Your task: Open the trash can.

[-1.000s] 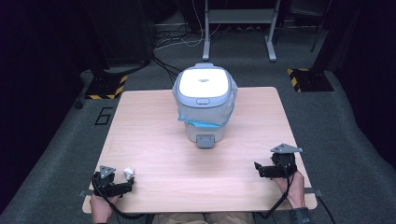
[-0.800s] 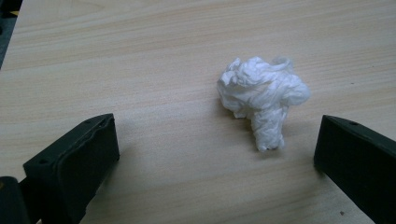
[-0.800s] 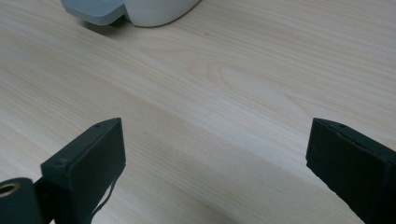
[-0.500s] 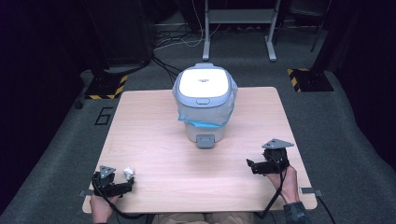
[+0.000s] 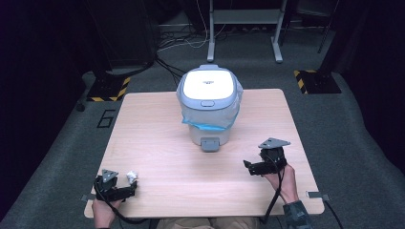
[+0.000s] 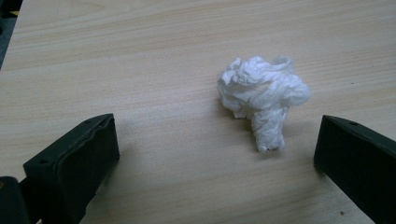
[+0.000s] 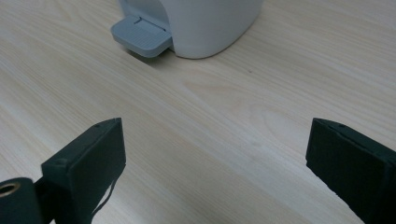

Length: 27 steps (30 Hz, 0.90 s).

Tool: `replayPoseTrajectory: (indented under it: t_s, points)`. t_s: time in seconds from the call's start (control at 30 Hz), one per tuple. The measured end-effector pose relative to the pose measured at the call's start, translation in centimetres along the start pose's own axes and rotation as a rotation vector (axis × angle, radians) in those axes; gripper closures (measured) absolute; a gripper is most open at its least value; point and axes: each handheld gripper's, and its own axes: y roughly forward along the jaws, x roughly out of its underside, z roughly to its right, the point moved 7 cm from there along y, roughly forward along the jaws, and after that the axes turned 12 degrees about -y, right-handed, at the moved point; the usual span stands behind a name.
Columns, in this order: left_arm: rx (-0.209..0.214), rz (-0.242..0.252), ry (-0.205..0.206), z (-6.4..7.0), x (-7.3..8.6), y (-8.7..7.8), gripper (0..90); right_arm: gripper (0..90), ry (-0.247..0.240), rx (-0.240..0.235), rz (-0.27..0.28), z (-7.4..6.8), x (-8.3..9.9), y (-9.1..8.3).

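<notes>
A small white pedal bin (image 5: 208, 105) with a grey-rimmed lid and a blue liner stands mid-table; its grey pedal (image 5: 210, 144) faces me. The pedal (image 7: 141, 37) and the bin's base (image 7: 205, 23) also appear in the right gripper view, ahead and to the left. A crumpled white tissue (image 5: 132, 177) lies near the front left corner. My left gripper (image 5: 129, 189) is open just behind it; in its own view the tissue (image 6: 261, 95) lies ahead between the jaws, nearer the right one. My right gripper (image 5: 249, 167) is open over bare wood, right of the pedal, with nothing between its jaws.
The wooden table (image 5: 286, 119) stands on grey carpet. Behind it are a metal stand (image 5: 243, 19), cables (image 5: 176, 43) and yellow-black floor markings (image 5: 313, 81). Wide bare wood lies between the two grippers.
My right gripper has moved left across the table, closer to the bin's pedal. The left gripper and the tissue have stayed put.
</notes>
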Motion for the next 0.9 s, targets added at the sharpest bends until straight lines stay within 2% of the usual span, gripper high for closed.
replayPoseTrajectory:
  t_s: [0.9]
  points:
    - [-0.004, -0.003, 0.012, -0.1, 0.0, 0.0, 0.0, 3.7, -0.065, -0.069, 0.018, -2.0, -4.1, 1.9]
